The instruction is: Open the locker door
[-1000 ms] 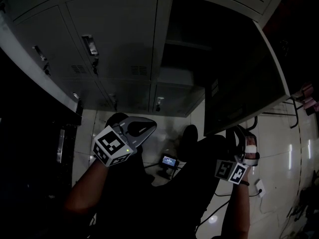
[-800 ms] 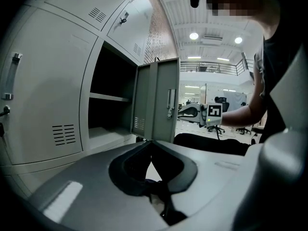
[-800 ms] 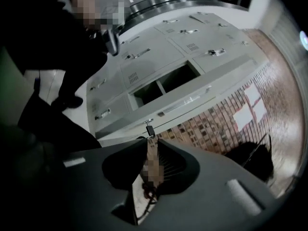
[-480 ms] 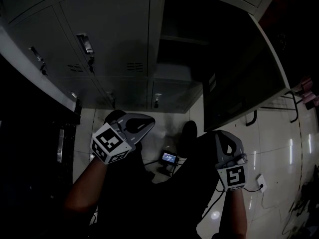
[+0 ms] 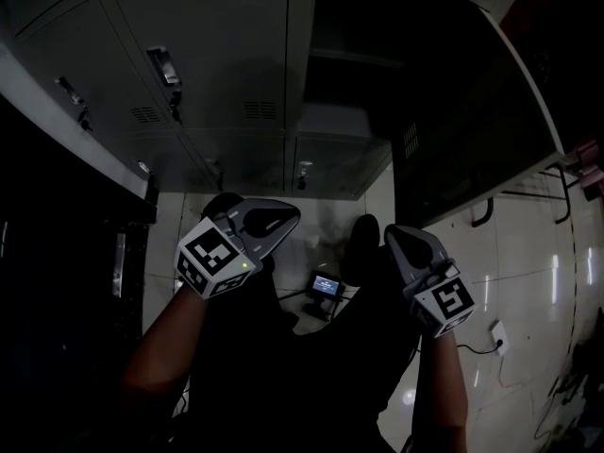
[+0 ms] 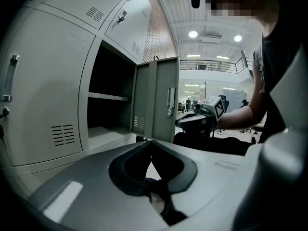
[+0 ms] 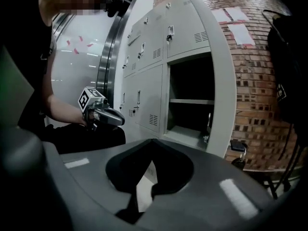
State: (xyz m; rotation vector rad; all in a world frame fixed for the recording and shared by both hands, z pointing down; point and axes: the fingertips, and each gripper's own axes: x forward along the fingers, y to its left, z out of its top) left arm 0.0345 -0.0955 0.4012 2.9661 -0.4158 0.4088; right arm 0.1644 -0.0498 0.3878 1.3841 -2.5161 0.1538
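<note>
Grey left tool [image 5: 286,219], right tool [image 5: 396,237] closed, held low.

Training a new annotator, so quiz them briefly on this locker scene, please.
1. True or false: the locker door stands open.
2. The right hand-held gripper is: A) shut on the door handle; B) shut and empty; C) wide open.
3. Fill in: the open compartment has one ___ across it.

Key: 1 true; 2 B; 3 shelf.
</note>
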